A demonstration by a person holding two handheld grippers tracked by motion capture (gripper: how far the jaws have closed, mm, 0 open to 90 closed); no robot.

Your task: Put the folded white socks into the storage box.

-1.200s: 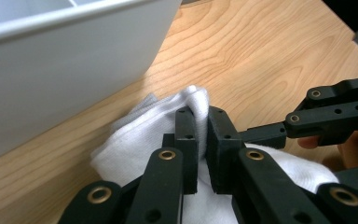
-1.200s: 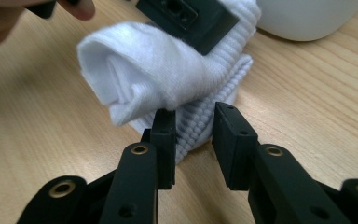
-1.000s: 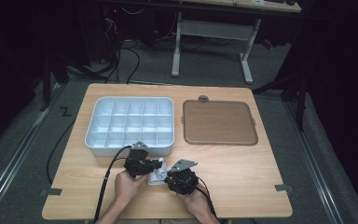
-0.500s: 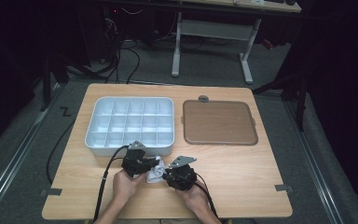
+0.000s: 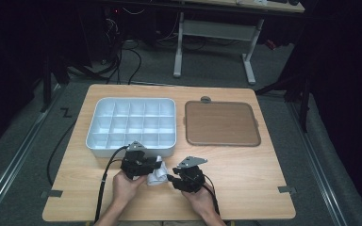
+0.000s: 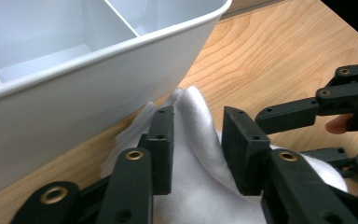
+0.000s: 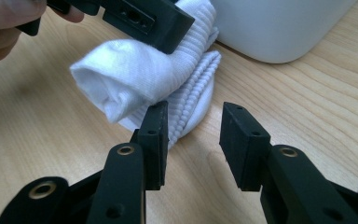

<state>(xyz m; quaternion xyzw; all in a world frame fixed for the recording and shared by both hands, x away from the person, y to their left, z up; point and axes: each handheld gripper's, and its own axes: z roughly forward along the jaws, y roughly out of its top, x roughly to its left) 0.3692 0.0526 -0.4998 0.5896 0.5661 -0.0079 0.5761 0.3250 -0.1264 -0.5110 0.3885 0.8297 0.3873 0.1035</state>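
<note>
A rolled white sock [image 5: 156, 176] lies on the wooden table just in front of the white divided tray [image 5: 94, 128]. My left gripper [image 5: 143, 165] sits at the sock's left. In the left gripper view its jaws have just been opening, and a fold of the sock [image 6: 193, 107] rises between the open pads [image 6: 163, 140] beside the tray wall [image 6: 98, 93]. My right gripper [image 5: 181, 178] is at the sock's right. Its jaws [image 7: 193, 140] have also just been opening and stand open over bare wood, the sock's ribbed cuff [image 7: 196, 93] by one pad.
A brown square mat [image 5: 221, 123] lies to the right of the tray. The tray's compartments look bare. The table's front edge [image 5: 169, 219] is close behind my hands. A cable [image 5: 104, 186] trails from the left gripper. A metal desk frame [image 5: 247, 56] stands beyond the table.
Both hands have stayed in place near the front edge. A bit more of the white sock shows between the two grippers.
</note>
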